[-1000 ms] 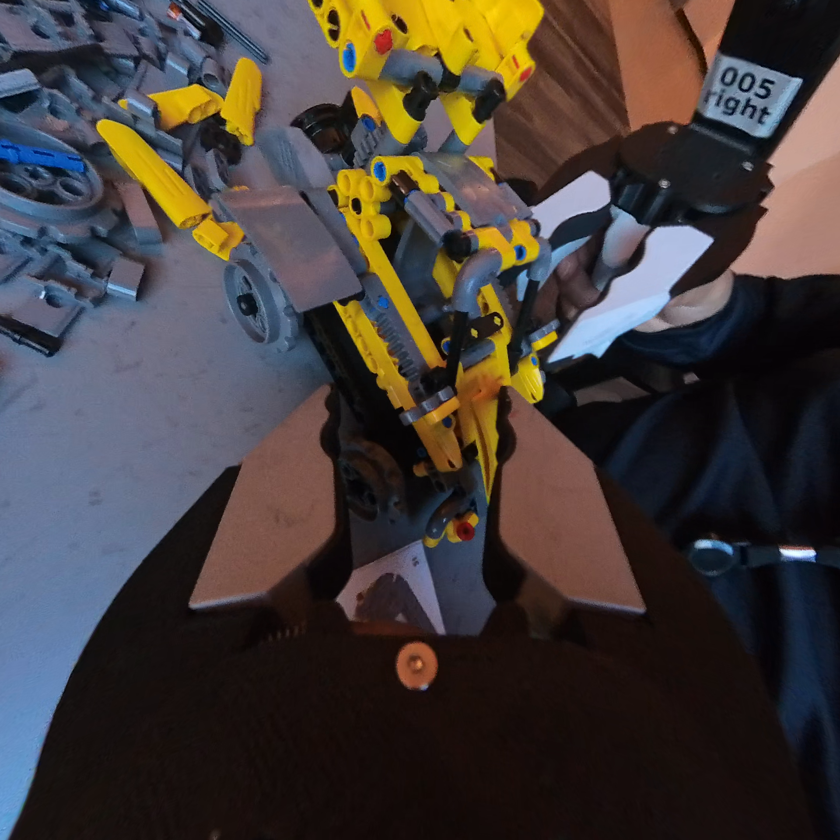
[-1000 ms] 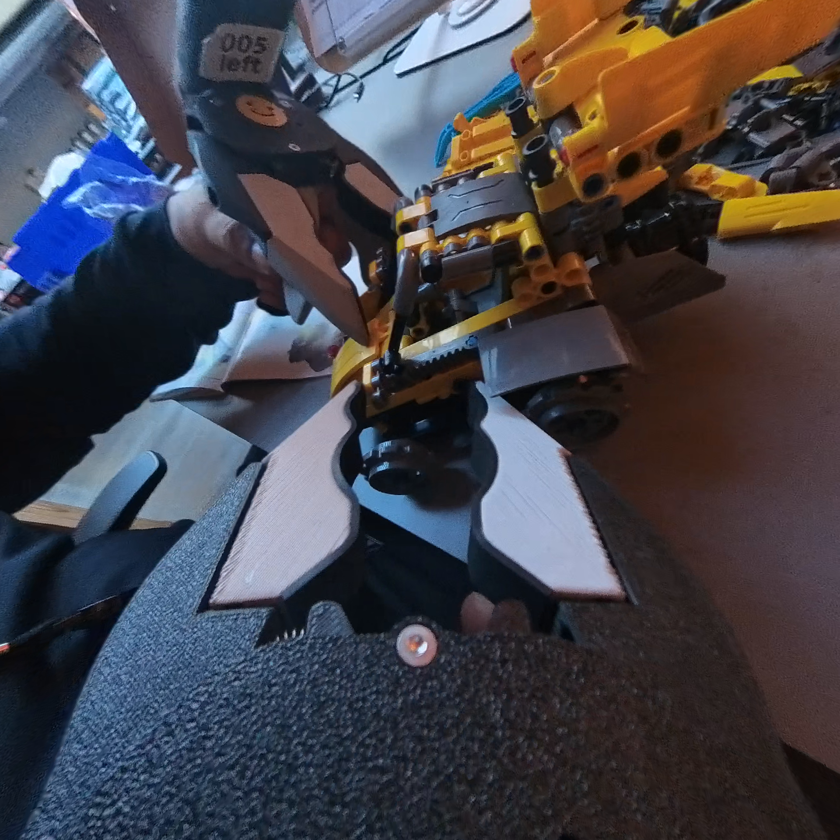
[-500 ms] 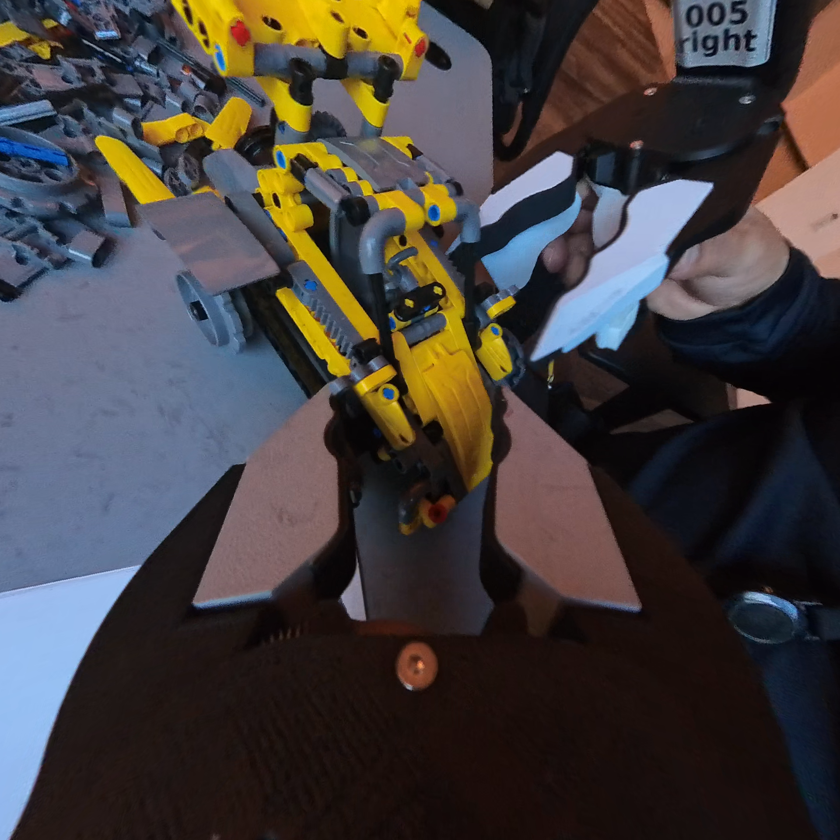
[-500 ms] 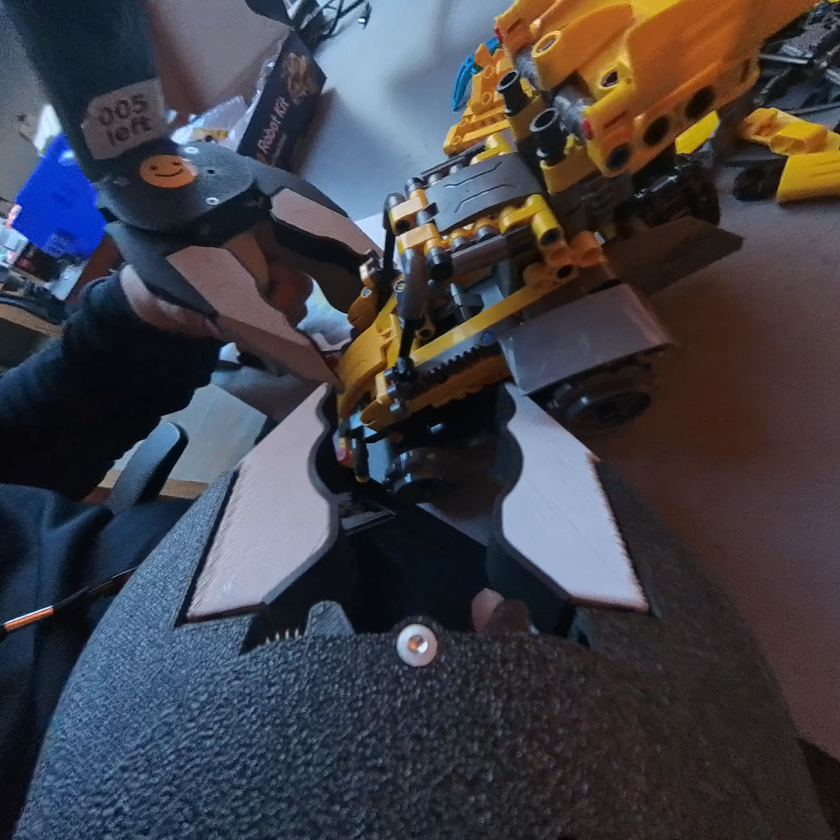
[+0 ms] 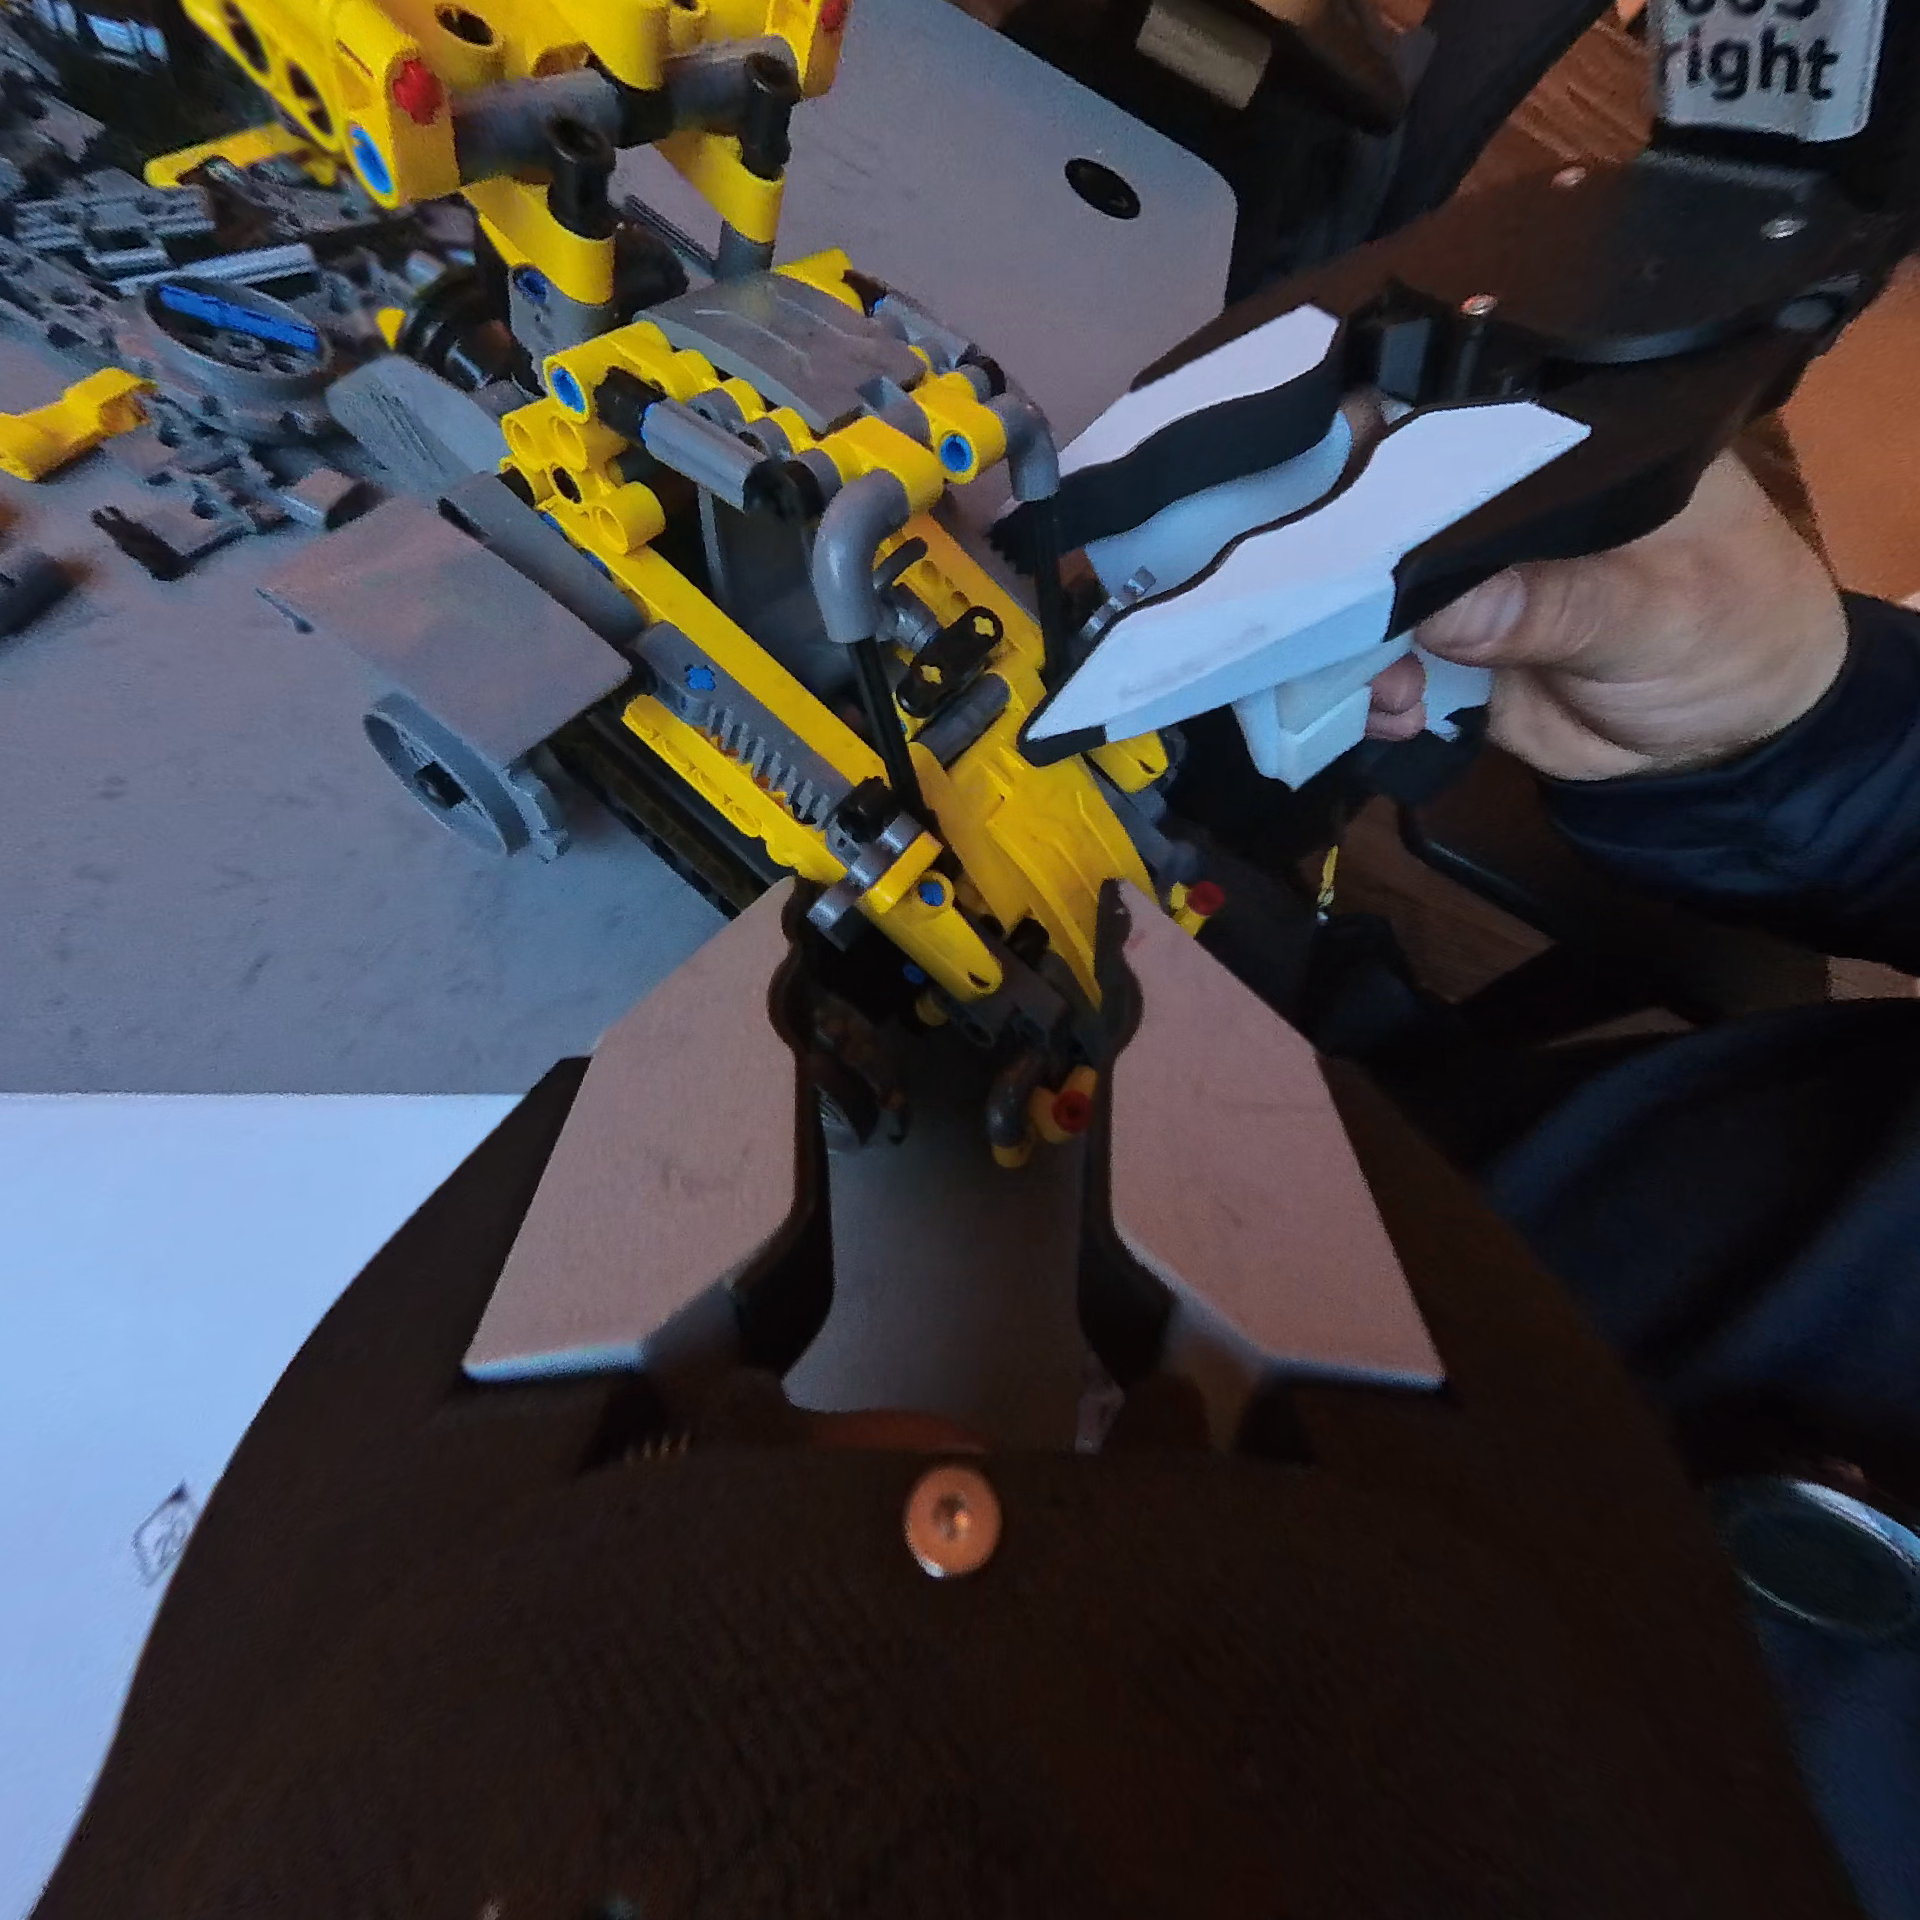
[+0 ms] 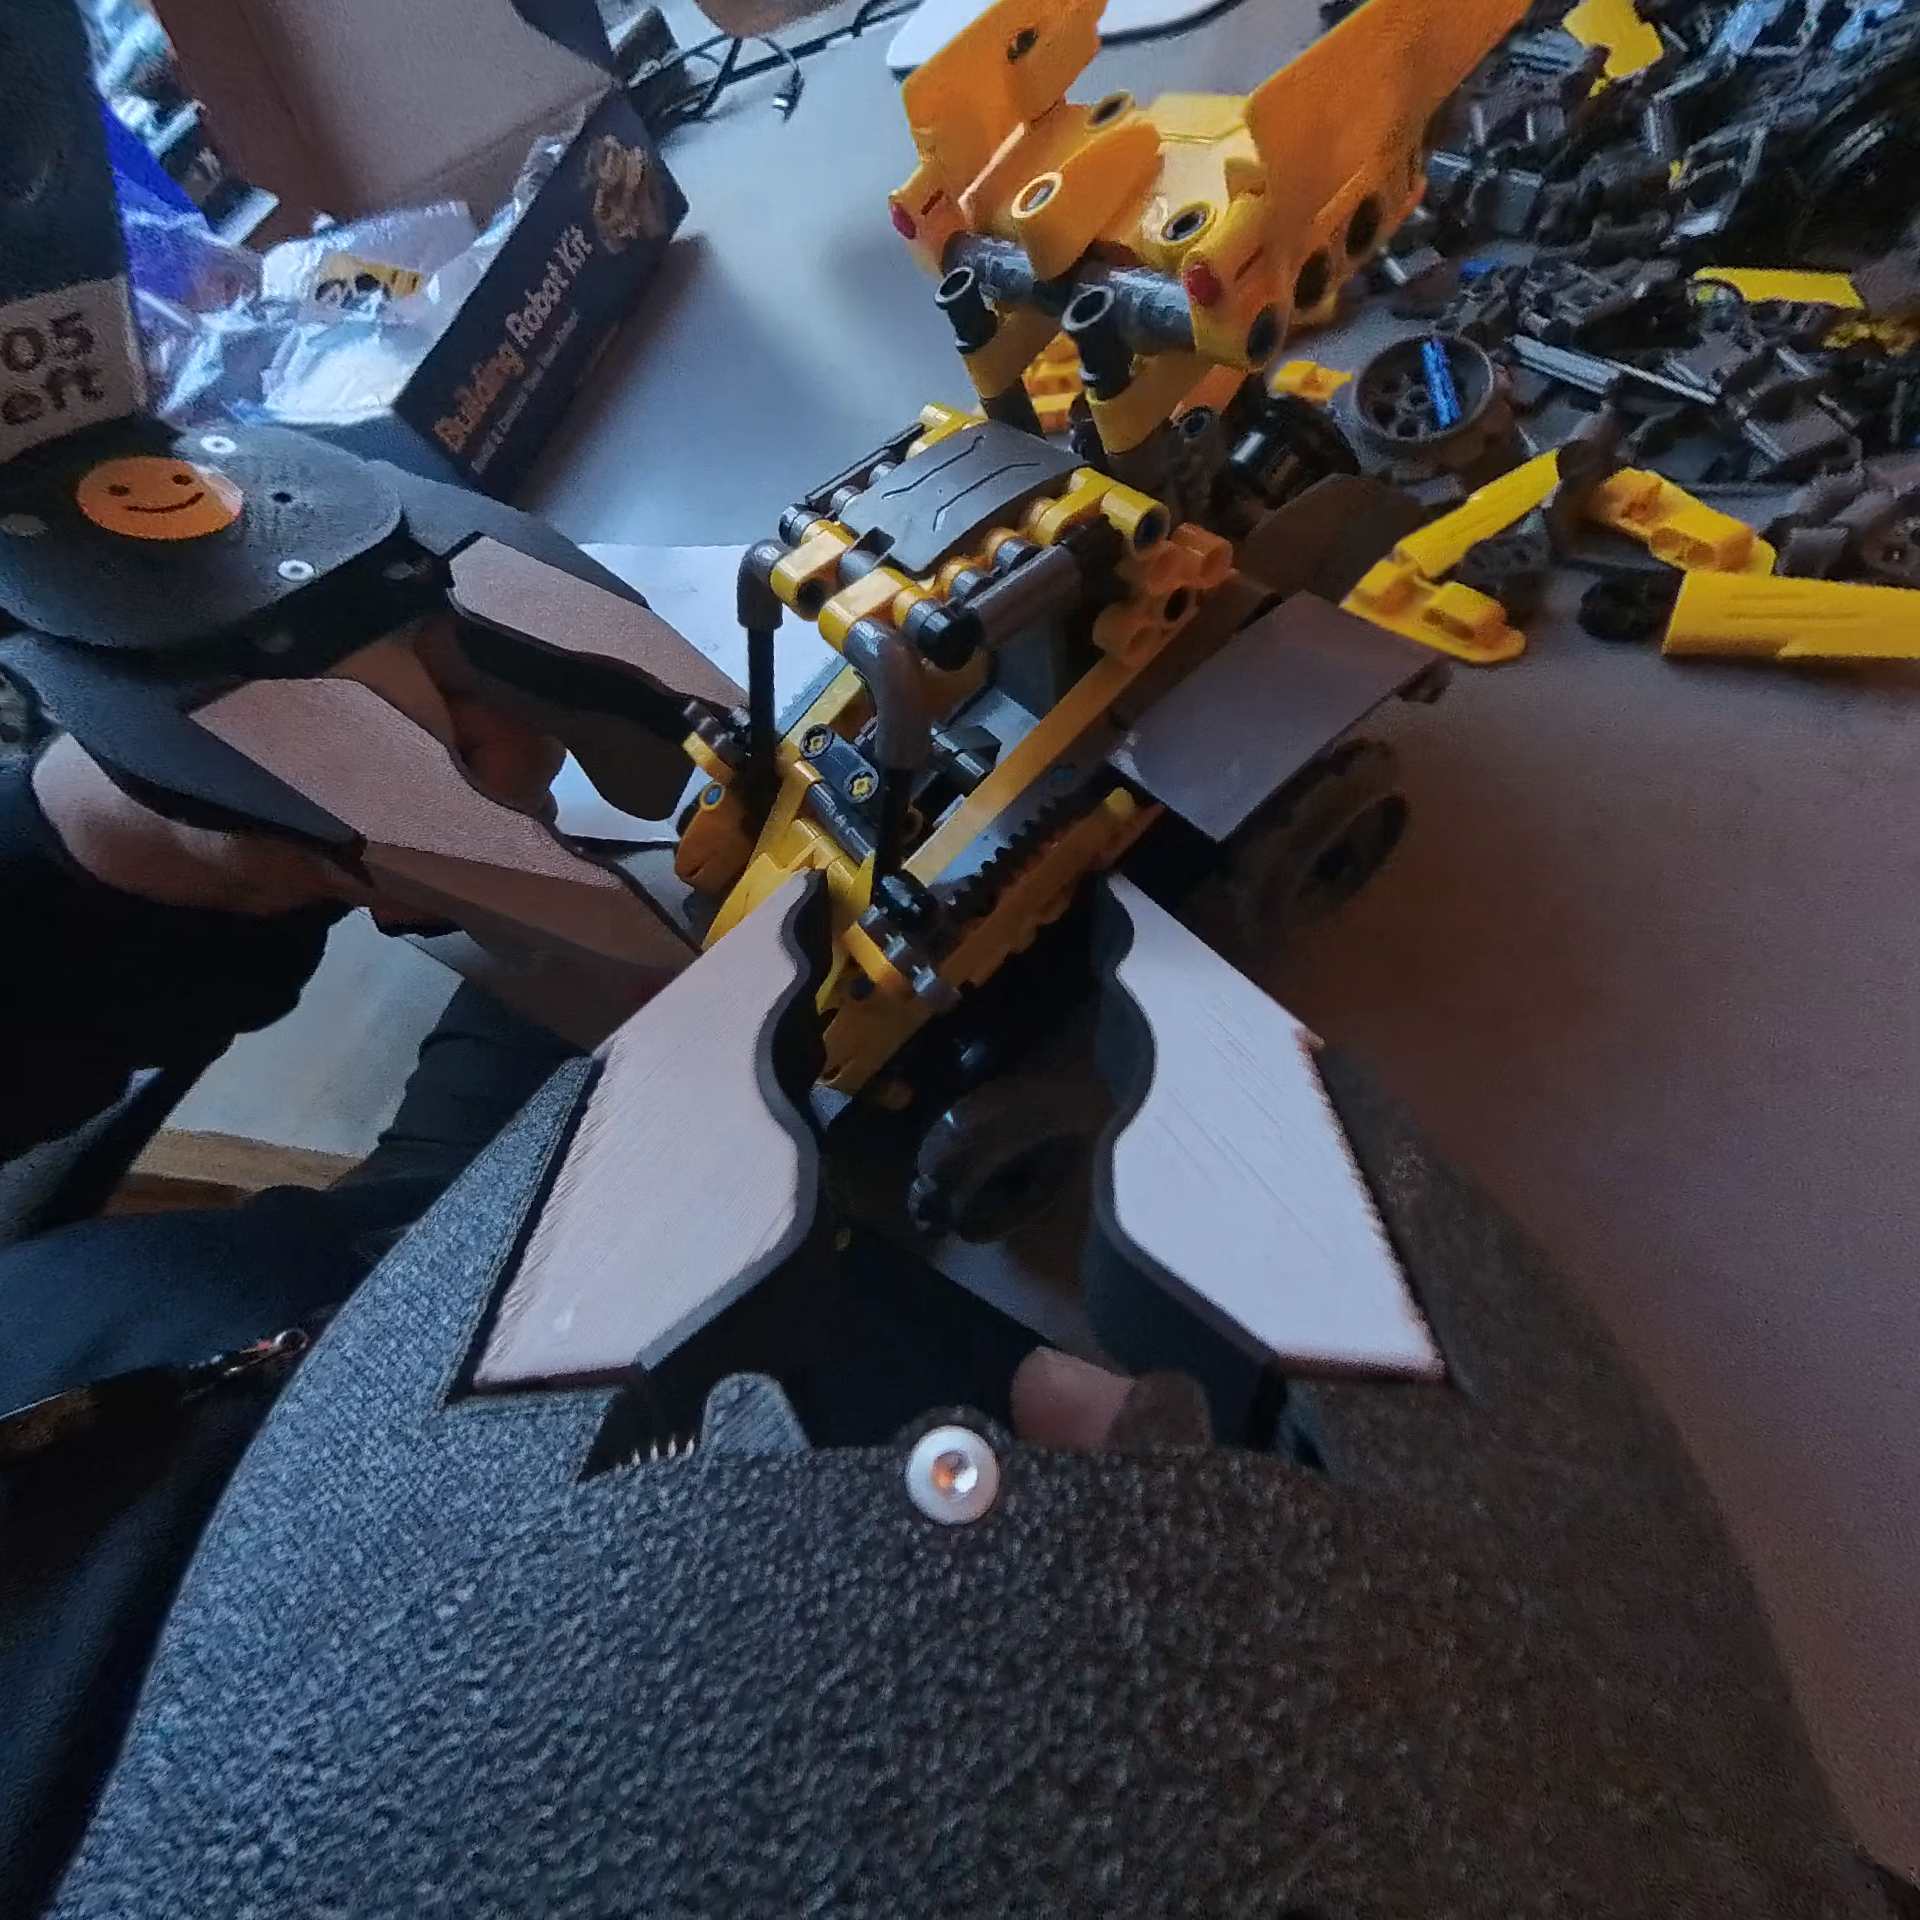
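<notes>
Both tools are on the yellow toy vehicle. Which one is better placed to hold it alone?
Right, probably. The right tool straddles the toy vehicle at its body, over a wheel; the left tool pinches only its narrow yellow nose.

— The brick-built vehicle (image 5: pixel 769 582)?
— Glossy yellow and matt grey plastic.
— The right gripper (image 6: pixel 956 914)?
— Rough, pebbled black shell; its fingers (image 6: pixel 675 1174) are finely ridged. The table (image 5: pixel 187 894) looks matt grey.

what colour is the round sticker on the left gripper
Orange round smiley sticker, clearest in the right wrist view.
</notes>
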`<state>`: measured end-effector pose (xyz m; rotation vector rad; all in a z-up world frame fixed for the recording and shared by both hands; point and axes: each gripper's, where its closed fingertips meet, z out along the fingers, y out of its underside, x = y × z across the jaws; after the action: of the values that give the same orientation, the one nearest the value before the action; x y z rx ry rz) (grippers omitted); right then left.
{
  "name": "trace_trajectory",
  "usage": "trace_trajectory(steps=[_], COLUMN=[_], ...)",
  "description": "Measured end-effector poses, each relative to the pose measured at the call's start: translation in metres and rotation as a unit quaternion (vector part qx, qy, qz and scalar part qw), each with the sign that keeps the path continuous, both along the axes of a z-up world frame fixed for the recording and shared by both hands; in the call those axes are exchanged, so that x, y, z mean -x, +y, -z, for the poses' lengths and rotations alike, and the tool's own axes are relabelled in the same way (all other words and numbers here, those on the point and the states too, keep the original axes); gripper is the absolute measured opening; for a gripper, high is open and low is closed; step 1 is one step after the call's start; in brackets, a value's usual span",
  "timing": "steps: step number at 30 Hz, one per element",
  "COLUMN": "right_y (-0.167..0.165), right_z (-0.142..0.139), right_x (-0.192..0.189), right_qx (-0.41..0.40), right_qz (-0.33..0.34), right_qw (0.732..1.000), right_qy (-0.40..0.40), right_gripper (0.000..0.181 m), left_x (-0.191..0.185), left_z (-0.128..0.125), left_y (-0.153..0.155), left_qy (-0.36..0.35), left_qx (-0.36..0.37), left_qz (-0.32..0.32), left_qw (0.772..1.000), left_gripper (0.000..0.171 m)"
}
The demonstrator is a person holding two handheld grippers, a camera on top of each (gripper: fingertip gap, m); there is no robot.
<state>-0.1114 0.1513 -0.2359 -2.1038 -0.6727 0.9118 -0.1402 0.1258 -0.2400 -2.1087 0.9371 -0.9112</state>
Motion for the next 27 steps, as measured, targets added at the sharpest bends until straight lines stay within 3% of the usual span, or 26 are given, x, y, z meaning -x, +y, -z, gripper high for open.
trace_trajectory(steps=[16, 23, 27], right_y=[0.018, 0.032, 0.032], right_z=[-0.036, -0.003, -0.002], right_x=[0.072, 0.099, 0.097], right_qx=[-0.076, -0.005, 0.009], right_qz=[-0.065, -0.103, -0.120], right_qw=[0.994, 0.994, 0.993], right_qy=[-0.035, -0.023, -0.006], right_gripper=[0.039, 0.039, 0.038], left_x=[0.061, 0.091, 0.093], left_z=[-0.022, 0.001, 0.000], left_y=[0.006, 0.020, 0.019], left_qy=[-0.012, -0.008, -0.023], left_qx=[-0.012, 0.012, 0.023], left_qz=[-0.091, -0.142, -0.139], left_qw=[0.996, 0.990, 0.990], left_gripper=[0.056, 0.051, 0.043])
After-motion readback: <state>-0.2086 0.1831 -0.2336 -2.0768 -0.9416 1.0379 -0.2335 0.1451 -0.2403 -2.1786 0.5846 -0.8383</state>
